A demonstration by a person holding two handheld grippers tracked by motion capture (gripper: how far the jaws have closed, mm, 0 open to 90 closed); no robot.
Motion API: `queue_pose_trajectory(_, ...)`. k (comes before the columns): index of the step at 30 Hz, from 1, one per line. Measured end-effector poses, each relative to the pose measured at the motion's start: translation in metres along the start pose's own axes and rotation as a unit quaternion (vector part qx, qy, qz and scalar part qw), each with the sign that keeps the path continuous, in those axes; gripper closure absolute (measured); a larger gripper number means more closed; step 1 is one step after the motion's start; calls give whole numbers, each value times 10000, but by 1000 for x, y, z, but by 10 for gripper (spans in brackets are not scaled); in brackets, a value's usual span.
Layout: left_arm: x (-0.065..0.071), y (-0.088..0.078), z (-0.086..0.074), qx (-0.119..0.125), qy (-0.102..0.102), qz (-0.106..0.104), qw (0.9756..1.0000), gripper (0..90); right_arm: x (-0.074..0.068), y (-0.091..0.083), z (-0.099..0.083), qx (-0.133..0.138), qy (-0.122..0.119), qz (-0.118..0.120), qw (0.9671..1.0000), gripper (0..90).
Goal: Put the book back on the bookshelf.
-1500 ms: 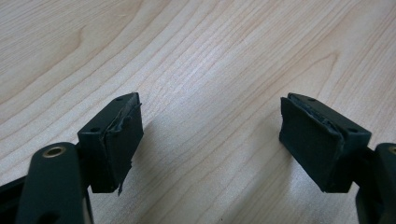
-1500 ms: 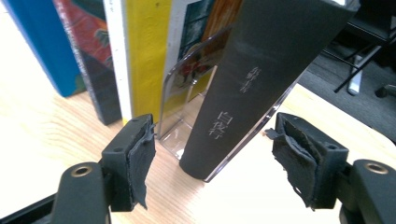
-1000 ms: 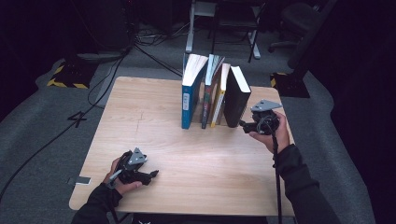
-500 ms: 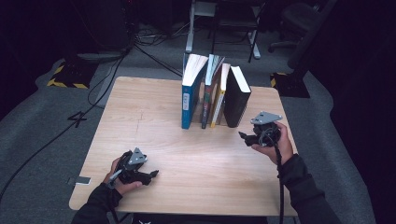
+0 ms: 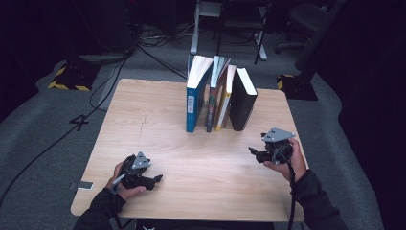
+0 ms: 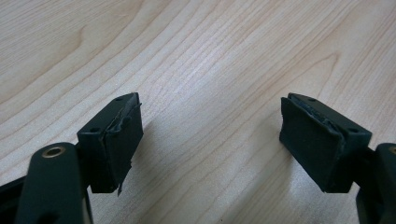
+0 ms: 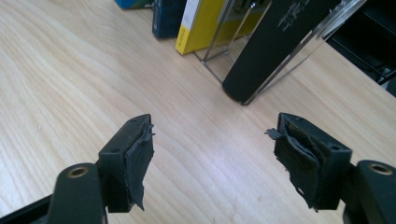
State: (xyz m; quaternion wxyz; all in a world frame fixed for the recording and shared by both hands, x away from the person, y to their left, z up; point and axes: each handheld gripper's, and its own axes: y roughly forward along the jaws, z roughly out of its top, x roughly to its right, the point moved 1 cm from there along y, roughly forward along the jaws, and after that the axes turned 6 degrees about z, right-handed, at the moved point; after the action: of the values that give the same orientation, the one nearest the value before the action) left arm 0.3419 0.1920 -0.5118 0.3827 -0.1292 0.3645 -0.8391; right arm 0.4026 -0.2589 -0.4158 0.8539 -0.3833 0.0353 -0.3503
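Light wooden table (image 5: 201, 158): rectangular top with pale grain, standing on grey carpet; a row of books stands upright at its far middle.

Black hardcover book (image 5: 242, 100): rightmost of the row, upright with its spine toward the person, propped in a thin wire book stand (image 7: 219, 44). In the right gripper view it leans beside the wire frame, its lower corner on the wood ahead of the jaws and a little to the right.

Yellow-spined book (image 5: 224, 103): just left of the black one, upright.

Dark green-spined book (image 5: 212, 98): next to the left, pages fanned at the top.

Blue-covered book (image 5: 194, 98): leftmost and tallest, pages splayed open at the top.

Right gripper (image 5: 257, 154): black two-jaw tool with a grey three-cornered plate on top, held in the right hand (image 5: 287, 160) near the table's right edge, in front of the black book and apart from it. Jaws point left and slightly toward the books, spread wide with nothing between them. Forearm comes in from the lower right, a cable trailing along the dark sleeve.

Left gripper (image 5: 155, 179): same build, held low over the near left of the table in the left hand (image 5: 122, 179), jaws pointing right, spread apart over bare wood, pinching nothing. Well apart from the books.
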Motion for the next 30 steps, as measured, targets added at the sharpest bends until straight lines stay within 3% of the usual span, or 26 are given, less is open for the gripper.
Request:
queue_pose_trajectory(18,0,0,0,-13,-9,14,10000,209,-6,-10,-44,71,-187,119,9997,272)
queue_pose_trajectory(30,0,0,0,-10,-8,13,10000,209,-9,-11,-79,66,-66,171,9998,258)
